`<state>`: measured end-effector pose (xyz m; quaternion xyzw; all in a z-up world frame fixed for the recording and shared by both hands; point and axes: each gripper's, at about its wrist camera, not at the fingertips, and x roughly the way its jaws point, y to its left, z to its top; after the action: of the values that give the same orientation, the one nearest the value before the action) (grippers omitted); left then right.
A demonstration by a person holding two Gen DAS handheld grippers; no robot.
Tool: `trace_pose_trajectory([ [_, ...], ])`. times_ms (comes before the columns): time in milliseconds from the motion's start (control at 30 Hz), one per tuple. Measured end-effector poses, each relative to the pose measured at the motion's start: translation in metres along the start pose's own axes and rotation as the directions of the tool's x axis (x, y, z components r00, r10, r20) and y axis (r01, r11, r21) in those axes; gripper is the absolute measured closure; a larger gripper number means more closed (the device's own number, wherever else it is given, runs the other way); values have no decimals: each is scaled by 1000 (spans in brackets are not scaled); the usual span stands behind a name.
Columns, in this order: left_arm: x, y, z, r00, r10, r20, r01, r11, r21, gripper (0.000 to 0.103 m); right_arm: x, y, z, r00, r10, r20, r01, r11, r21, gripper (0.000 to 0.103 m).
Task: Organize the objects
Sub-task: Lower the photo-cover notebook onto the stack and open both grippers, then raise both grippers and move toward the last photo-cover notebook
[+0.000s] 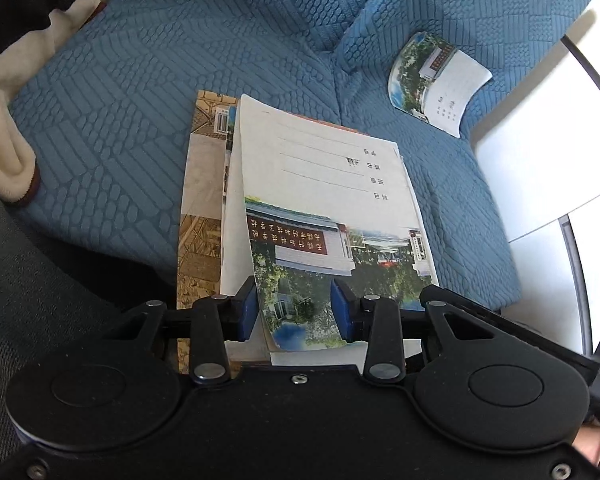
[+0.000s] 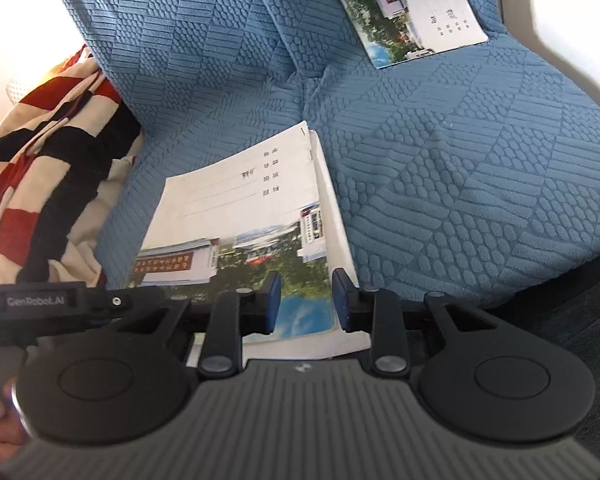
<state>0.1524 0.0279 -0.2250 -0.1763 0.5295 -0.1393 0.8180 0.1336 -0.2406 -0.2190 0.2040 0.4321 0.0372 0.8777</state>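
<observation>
Notebooks [image 1: 324, 208] sit stacked on the blue sofa [image 1: 140, 120], top cover lifting at the near edge, prob. being squared up w/ both grippers at that edge. Left gripper [image 1: 294, 310] and right gripper [image 2: 306, 300] are each partly open w/ the cover between the pads; can't tell if they pinch it. A stray notebook [image 2: 412, 12] lies well apart by the back cushion, likely next for the pile; no containers here.
</observation>
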Motion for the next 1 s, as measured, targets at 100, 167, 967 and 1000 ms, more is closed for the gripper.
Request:
trace_pose_trajectory([
  [100, -2, 0, -4, 1000, 0, -3, 0, 1000, -13, 67, -2, 0, -1, 1000, -4, -8, 4, 1000, -4, 72],
  [167, -3, -2, -5, 1000, 8, -3, -8, 1000, -4, 65, -3, 0, 0, 1000, -6, -13, 6, 1000, -6, 71],
  [967, -115, -75, 22, 977, -16, 212, -10, 993, 120, 17, -114, 15, 46, 973, -25, 230, 38, 998, -53, 70],
  [1000, -120, -80, 22, 975, -20, 222, -9, 992, 127, 16, -120, 16, 48, 970, -26, 241, 41, 998, -56, 70],
])
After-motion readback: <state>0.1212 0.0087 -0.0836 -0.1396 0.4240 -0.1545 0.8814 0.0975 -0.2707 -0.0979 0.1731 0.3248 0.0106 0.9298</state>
